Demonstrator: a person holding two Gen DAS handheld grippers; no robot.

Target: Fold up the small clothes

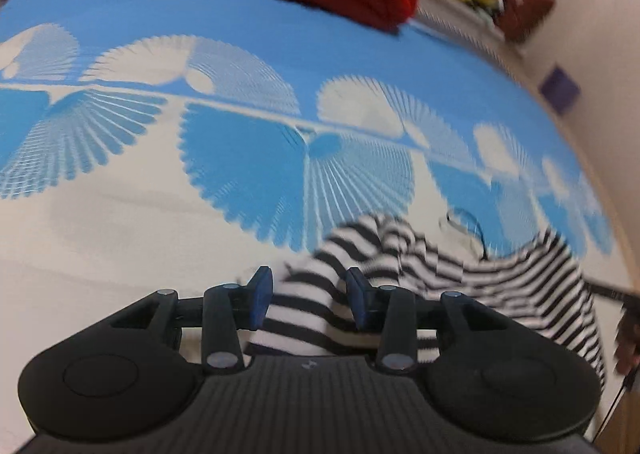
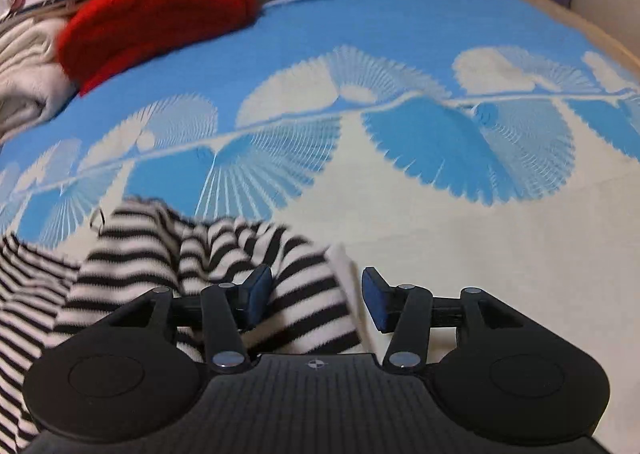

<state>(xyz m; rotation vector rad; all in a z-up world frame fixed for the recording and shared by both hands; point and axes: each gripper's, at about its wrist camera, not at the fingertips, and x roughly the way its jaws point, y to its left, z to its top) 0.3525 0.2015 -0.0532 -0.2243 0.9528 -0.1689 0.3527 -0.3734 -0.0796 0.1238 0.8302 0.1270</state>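
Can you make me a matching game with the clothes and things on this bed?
Things:
1. striped top
2. red pile
3. bedspread
4. pads

Descriptions:
A. dark blue, on the jaw tips
B. black and white, crumpled between the open jaws
C. blue and white fan pattern
D. far corner of the bed, beside pale folded cloth

Pairs: 1-B, 2-D, 3-C, 4-A
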